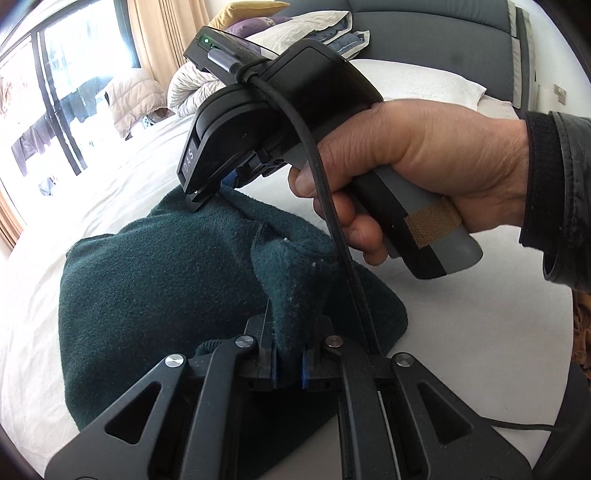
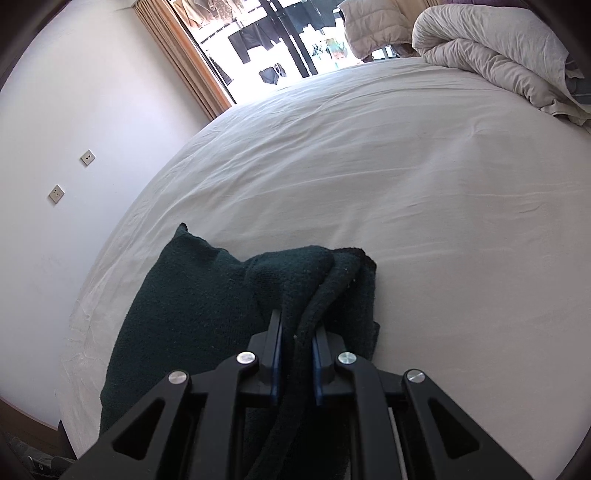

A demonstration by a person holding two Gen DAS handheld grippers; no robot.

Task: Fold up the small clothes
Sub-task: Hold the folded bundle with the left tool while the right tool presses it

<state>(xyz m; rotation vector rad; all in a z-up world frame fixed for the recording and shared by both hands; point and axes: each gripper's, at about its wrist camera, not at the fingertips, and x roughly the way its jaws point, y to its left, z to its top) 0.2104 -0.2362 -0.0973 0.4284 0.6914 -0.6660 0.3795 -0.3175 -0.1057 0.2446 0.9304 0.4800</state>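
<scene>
From the left wrist camera, one dark green knitted garment (image 1: pixel 159 280) lies on the white bed sheet (image 1: pixel 122 173). The left gripper (image 1: pixel 287 363) has its two fingers pressed together on a raised bunch of that garment, which stands up as a peak between the blue pads. One hand (image 1: pixel 417 173), in a dark sleeve (image 1: pixel 561 192), holds the right gripper (image 1: pixel 207 201) by its grey and black handle; the tip of that tool meets the far edge of the garment, but how its fingers stand cannot be told from this side. One black cable (image 1: pixel 325 192) runs from the top of the right tool down across the garment. Behind are a grey headboard (image 1: pixel 436 33), one white pillow (image 1: pixel 424 79), a heap of folded bedding (image 1: pixel 317 27), one rumpled duvet (image 1: pixel 192 88), a curtain (image 1: pixel 162 29) and one window (image 1: pixel 55 96).

From the right wrist camera, the same single garment (image 2: pixel 184 306) lies at the near left edge of the bed sheet (image 2: pixel 369 184), with one pointed corner sticking up at its far left. The right gripper (image 2: pixel 297 349) pinches a thick rolled fold of the garment between its two fingers, the pads close on either side of it. Two wall sockets (image 2: pixel 87 158) sit on the white wall (image 2: pixel 74 92). One duvet (image 2: pixel 495 59) is bundled at the far right, and the window (image 2: pixel 280 40) shows dark clothes hanging outside.
</scene>
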